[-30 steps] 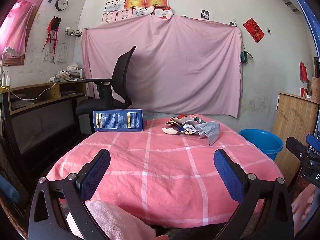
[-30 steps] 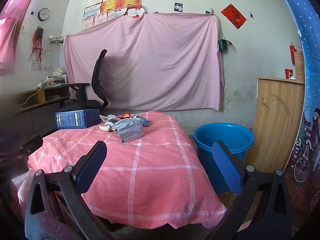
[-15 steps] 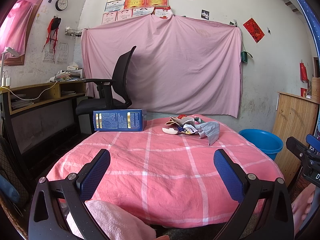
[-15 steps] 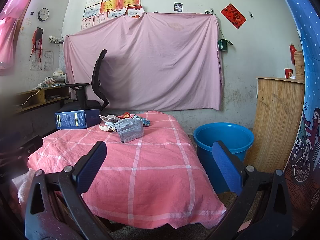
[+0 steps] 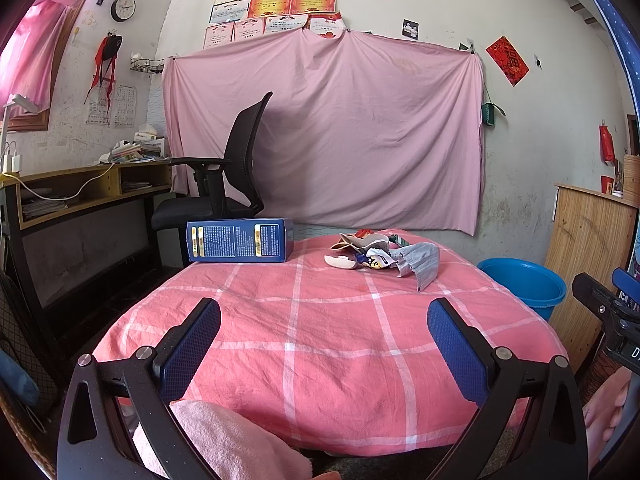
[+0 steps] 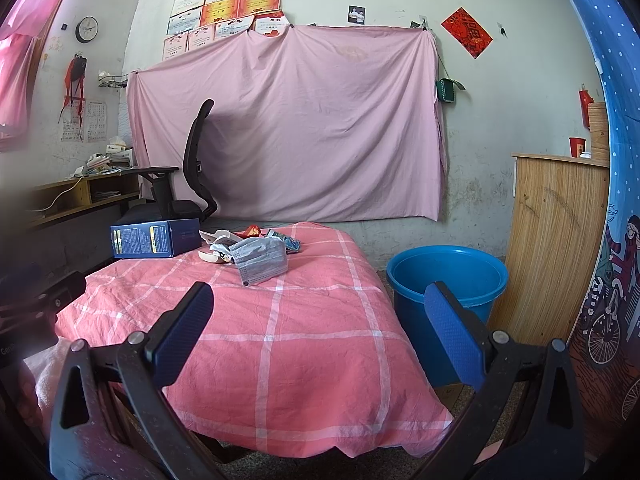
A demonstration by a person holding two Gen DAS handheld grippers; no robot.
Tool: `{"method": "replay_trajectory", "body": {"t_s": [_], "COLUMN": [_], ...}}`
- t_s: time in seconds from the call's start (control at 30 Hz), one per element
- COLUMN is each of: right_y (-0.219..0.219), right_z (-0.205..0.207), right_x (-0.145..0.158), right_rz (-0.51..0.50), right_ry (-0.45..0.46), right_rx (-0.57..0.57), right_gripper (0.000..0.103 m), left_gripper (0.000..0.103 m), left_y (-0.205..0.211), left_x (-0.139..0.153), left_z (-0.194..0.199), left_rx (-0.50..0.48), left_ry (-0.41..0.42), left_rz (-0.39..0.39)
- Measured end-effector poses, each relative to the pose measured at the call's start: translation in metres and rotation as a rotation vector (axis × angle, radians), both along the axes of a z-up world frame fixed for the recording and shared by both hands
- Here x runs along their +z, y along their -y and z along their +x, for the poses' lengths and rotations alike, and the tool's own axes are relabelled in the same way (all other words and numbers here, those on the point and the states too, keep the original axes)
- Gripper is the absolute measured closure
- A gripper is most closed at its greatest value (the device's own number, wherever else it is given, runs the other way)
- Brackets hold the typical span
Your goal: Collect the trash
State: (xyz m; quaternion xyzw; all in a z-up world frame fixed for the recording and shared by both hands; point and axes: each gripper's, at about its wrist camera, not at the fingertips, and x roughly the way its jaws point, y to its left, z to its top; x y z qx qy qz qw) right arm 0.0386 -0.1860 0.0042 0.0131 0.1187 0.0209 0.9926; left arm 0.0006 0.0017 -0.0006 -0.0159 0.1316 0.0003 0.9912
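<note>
- The table with the pink checked cloth fills my view. Nothing on it has moved in the last second, and my two tools have stayed in place, so I think the job has not started.
- The blue bucket stands on the floor just beside the table's right side. I guess the trash goes in there.
- A blue box lies at the far left of the table.
- The trash pile sits at the far end, right of the box. A gray face mask lies on its near side, with wrappers behind.
- My left gripper has its fingers spread wide, holding nothing.
- My right gripper is the same, wide apart and empty.
- Both are well short of the pile, so I must reach forward first.
</note>
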Motion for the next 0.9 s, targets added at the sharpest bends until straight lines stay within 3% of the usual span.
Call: {"method": "replay_trajectory", "body": {"t_s": [0.9], "right_y": [-0.0006], "right_z": [0.0001], "right_x": [0.0000], "right_rz": [0.002], "right_ry": [0.000], "right_rx": [-0.001], "right_gripper": [0.000], "left_gripper": [0.002], "left_y": [-0.0016], "left_x": [-0.0014], "left_z": [0.0019], "left_rx": [0.000], "left_ry": [0.001], "left_rz": [0.001]}}
